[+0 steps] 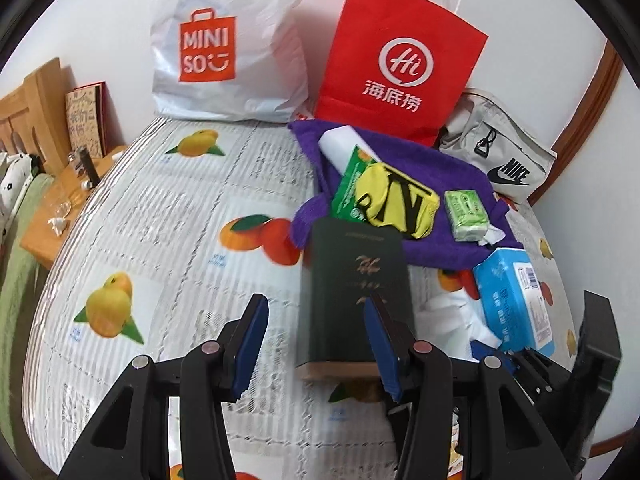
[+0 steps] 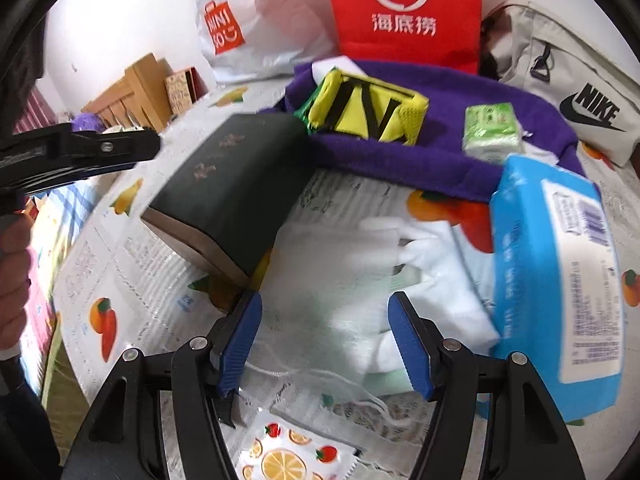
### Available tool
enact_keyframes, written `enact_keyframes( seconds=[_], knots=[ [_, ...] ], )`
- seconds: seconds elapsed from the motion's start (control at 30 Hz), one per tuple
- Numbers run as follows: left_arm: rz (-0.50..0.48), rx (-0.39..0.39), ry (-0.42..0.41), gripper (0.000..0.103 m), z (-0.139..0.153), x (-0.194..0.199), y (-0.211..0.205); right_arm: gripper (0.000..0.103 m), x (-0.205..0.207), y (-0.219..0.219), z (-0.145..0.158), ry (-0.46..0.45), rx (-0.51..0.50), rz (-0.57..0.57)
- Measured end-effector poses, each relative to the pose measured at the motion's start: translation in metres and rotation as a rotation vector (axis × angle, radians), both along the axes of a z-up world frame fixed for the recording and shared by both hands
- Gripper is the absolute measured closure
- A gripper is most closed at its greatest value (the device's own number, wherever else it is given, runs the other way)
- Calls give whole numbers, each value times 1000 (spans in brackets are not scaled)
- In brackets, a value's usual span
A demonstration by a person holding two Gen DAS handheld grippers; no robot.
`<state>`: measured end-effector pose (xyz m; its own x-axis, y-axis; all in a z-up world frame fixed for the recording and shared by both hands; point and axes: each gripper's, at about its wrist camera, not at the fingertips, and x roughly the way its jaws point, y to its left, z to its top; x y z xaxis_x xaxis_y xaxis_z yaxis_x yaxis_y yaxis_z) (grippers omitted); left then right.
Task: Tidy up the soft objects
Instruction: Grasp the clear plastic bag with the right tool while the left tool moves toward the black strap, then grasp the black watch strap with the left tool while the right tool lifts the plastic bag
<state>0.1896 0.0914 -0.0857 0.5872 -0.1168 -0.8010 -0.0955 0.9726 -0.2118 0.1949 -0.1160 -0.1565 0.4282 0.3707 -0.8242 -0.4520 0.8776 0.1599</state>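
Note:
A dark green box (image 1: 354,296) lies on the fruit-print cloth, just right of my open left gripper (image 1: 316,340); its right finger overlaps the box's near end. The box also shows in the right wrist view (image 2: 236,188). My right gripper (image 2: 326,344) is open over a white cloth (image 2: 340,288). A blue tissue pack (image 2: 556,276) lies to its right. A purple towel (image 1: 440,176) carries a yellow pouch (image 1: 394,200), a green packet (image 1: 352,180) and a small green tissue pack (image 1: 468,216).
A white MINISO bag (image 1: 228,44), a red paper bag (image 1: 400,64) and a grey Nike bag (image 1: 500,148) stand along the back wall. A wooden side table (image 1: 60,200) is at the left. A fruit-print sachet (image 2: 288,456) lies near the front edge.

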Motion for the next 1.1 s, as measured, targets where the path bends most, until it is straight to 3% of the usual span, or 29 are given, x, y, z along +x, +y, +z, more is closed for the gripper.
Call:
enact_keyframes(
  seconds=[0.23, 0.27, 0.37, 0.47, 0.77, 1.1],
  knots=[
    [33, 6, 13, 55, -7, -12, 13, 39, -9, 17, -6, -83, -62, 42],
    [33, 4, 17, 55, -8, -14, 13, 45, -11, 20, -5, -100, -74, 52],
    [34, -3, 20, 55, -10, -19, 14, 77, -17, 27, -7, -123, -128, 81],
    [29, 0, 24, 55, -12, -25, 12, 91, -23, 24, -1, -137, -108, 90],
    [8, -6, 41, 55, -22, -47, 0, 96, -45, 2, 25, -151, 0, 71],
    [-111, 4, 86, 55, -48, -62, -52, 96, -77, -50, 47, -180, 71, -19]
  ],
)
